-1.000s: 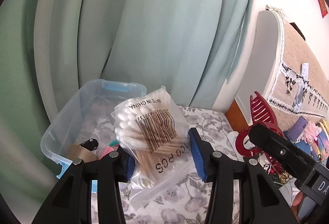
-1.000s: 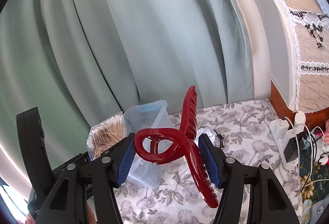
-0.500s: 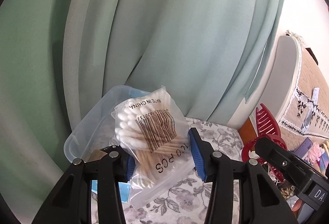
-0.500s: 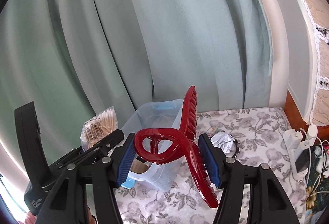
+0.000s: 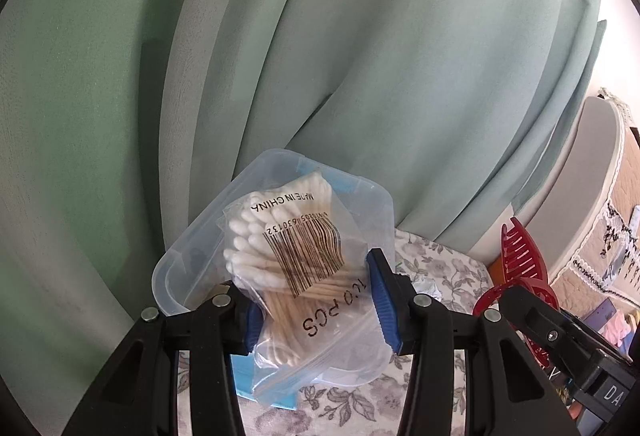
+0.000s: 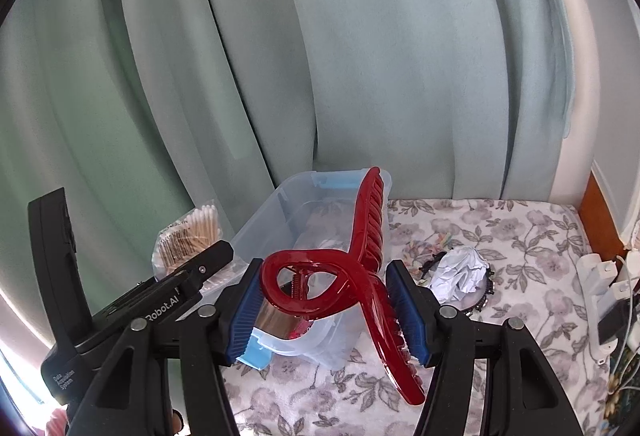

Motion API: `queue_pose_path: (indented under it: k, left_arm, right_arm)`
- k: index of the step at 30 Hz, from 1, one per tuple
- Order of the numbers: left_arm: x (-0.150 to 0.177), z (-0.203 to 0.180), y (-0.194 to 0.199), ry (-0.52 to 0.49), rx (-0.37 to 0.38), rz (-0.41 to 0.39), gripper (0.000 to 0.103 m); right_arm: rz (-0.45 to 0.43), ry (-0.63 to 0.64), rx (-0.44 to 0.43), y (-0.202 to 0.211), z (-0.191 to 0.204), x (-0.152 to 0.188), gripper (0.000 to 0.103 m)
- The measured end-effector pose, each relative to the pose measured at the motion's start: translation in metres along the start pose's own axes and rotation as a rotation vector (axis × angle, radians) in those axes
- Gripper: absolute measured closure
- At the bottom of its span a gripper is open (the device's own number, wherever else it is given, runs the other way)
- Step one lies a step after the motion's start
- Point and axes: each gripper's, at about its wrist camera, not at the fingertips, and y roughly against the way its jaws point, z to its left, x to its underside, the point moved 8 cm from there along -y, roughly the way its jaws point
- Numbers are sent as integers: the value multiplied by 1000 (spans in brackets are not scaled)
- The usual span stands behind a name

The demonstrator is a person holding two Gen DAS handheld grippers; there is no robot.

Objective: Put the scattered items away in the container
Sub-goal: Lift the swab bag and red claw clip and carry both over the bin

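Note:
My left gripper (image 5: 316, 300) is shut on a clear bag of cotton swabs (image 5: 296, 256) and holds it up just in front of the clear plastic container (image 5: 176, 264). My right gripper (image 6: 324, 308) is shut on a large red hair claw clip (image 6: 344, 272) and holds it over the near end of the container (image 6: 296, 204). The swab bag (image 6: 188, 236) and left gripper show at the left of the right wrist view. The clip (image 5: 520, 256) shows at the right of the left wrist view. The container holds a few small items, partly hidden.
The container stands on a floral cloth (image 6: 500, 236) against a green curtain (image 6: 360, 56). A crumpled white paper (image 6: 460, 272) lies on a dark item to the right of it. A white power strip with plugs (image 6: 608, 292) is at the far right. A headboard (image 5: 580, 176) stands beyond.
Both grippers have swung left toward the container with their loads. The container now sits nearer the middle of both views, and the right gripper's clip is over it.

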Motion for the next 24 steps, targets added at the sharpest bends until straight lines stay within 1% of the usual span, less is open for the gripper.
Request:
queue_pose_path:
  k: [14, 24]
  left_arm:
    - [6, 39, -29, 54, -54, 49, 55]
    - [16, 58, -48, 79, -87, 91, 55]
  right_arm:
    - [103, 40, -52, -62, 20, 7, 38]
    - [172, 41, -75, -99, 20, 21, 38]
